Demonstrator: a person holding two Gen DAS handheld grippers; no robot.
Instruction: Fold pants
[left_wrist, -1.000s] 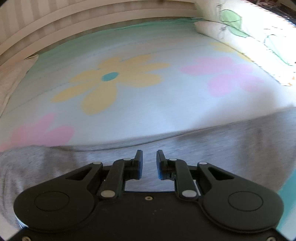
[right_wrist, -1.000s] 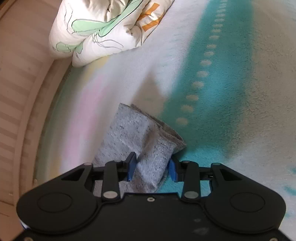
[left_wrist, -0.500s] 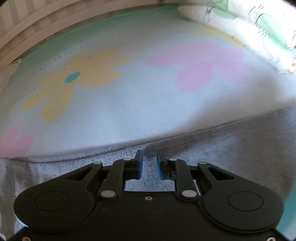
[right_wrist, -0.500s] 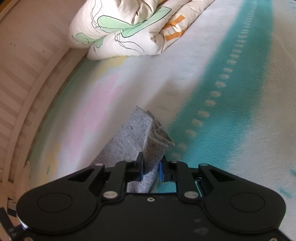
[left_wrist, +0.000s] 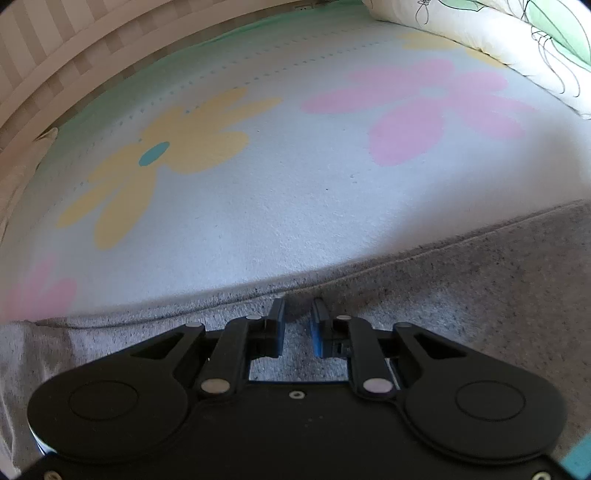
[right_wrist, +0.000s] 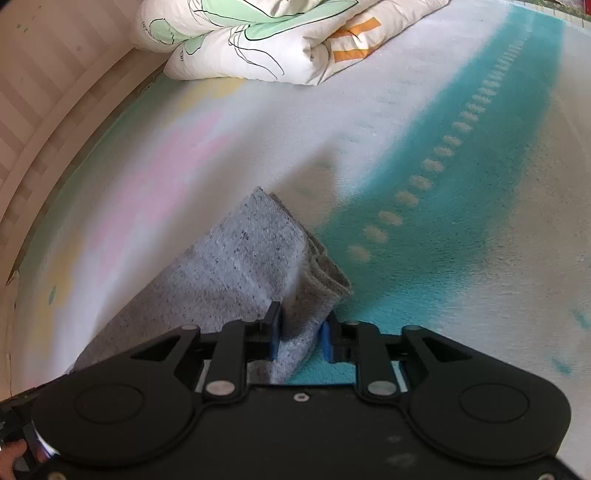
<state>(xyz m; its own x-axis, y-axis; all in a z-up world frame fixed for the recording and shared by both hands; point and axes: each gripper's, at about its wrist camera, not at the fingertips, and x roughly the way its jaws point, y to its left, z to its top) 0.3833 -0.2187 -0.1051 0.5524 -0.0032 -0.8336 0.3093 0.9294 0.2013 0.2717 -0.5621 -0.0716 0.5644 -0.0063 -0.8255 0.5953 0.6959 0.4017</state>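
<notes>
The grey heathered pants (left_wrist: 461, 295) lie across the near part of the flowered bed cover (left_wrist: 258, 192). My left gripper (left_wrist: 298, 314) sits low over the pants' far edge, its jaws a narrow gap apart with grey cloth showing between them. In the right wrist view my right gripper (right_wrist: 301, 325) is shut on a folded end of the pants (right_wrist: 243, 266), near the hem, and the cloth trails back to the lower left.
A rolled white quilt with green and orange print (right_wrist: 280, 40) lies at the far end of the bed and shows in the left wrist view (left_wrist: 517, 44). A striped wall and bed frame (left_wrist: 74, 48) run along the far side. A teal dotted band (right_wrist: 461, 177) crosses the cover.
My right gripper closed on the pants' end and has lifted and swung it. My left gripper moved forward along the pants' edge; its jaws stay narrowly apart.
</notes>
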